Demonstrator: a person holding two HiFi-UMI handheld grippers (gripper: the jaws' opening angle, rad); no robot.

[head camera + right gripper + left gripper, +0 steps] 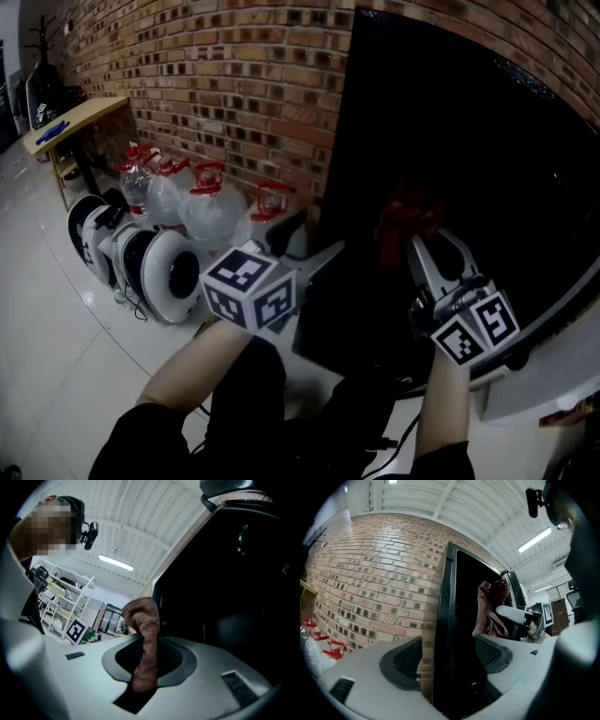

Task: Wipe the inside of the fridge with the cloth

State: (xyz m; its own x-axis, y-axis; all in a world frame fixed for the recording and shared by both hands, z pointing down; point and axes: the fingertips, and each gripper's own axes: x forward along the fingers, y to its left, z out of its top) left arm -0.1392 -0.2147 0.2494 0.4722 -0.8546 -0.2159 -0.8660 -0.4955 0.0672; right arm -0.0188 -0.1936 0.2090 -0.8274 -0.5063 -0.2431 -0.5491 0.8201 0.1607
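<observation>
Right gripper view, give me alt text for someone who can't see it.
The right gripper is shut on a brown cloth, whose top flops over above the jaws. The black fridge fills the right side; white shelving stands at far left.

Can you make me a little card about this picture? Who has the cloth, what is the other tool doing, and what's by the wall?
Who holds it: right tool, shut on the brown cloth
Other hand: left tool, open, with the black edge of the fridge between its jaws, not pinched
How near: cloth right by the fridge; touching cannot be told
Inside of fridge: does not show
By the brick wall: water jugs with red caps, on the floor
</observation>
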